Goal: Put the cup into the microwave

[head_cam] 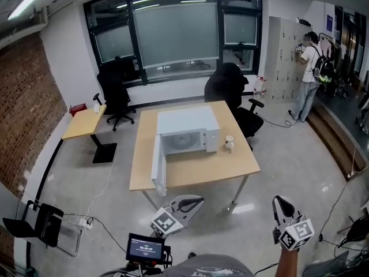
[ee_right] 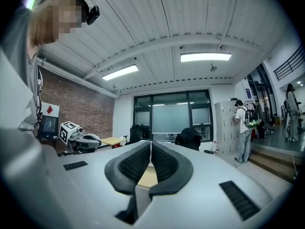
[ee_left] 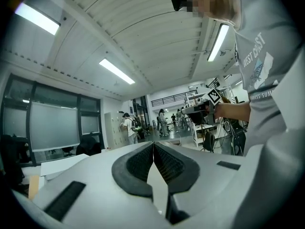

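A white cup stands on the wooden table, just right of the white microwave, whose door hangs open toward me. Both grippers are well short of the table, over the floor. My left gripper points toward the table's front edge and its jaws are shut with nothing between them. My right gripper, at the lower right, is likewise shut and holds nothing. Each gripper view shows the other gripper off to the side. The cup appears in neither gripper view.
A small yellow desk stands to the left. Black office chairs sit behind the table. A person stands at the lockers far right. A folding chair, floor cables and a small screen lie near me.
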Motion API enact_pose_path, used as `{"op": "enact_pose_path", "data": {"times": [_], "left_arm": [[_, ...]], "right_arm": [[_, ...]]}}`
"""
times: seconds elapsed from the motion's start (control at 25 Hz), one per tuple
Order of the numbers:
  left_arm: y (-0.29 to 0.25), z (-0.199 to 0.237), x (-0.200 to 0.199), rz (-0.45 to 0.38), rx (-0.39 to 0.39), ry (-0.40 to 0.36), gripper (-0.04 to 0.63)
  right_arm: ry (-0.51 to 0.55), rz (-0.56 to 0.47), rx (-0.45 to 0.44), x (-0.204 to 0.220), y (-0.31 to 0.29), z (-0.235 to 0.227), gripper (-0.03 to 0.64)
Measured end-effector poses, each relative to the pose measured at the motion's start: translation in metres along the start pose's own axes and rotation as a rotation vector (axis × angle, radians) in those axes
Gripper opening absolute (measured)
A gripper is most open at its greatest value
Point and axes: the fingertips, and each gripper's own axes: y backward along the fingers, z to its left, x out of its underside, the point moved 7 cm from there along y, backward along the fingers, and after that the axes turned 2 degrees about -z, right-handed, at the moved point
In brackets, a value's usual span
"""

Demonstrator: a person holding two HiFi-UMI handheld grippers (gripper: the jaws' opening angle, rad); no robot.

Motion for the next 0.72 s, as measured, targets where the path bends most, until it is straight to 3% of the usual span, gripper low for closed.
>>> {"op": "enact_pose_path", "data": {"times": [0.32,0.52,0.72], "left_arm": [[-0.005,0.074,0.021,0.007,-0.017,0.028,0.021],[-0.022,0.109,0.027,-0.003,-0.068,0.091,0.021],[-0.046,0.147,0.052,0.056,-0.134,0.125,0.021]], "right_arm": [[-0.009,0.012,-0.024,0.008,-0.098,-0.012,0.02],[-0.043,0.047,-0.048,0.032,-0.168,-0.044,0.02],[-0.082,0.088,-0.084,0.067,-0.257,-0.087,0.02]]}}
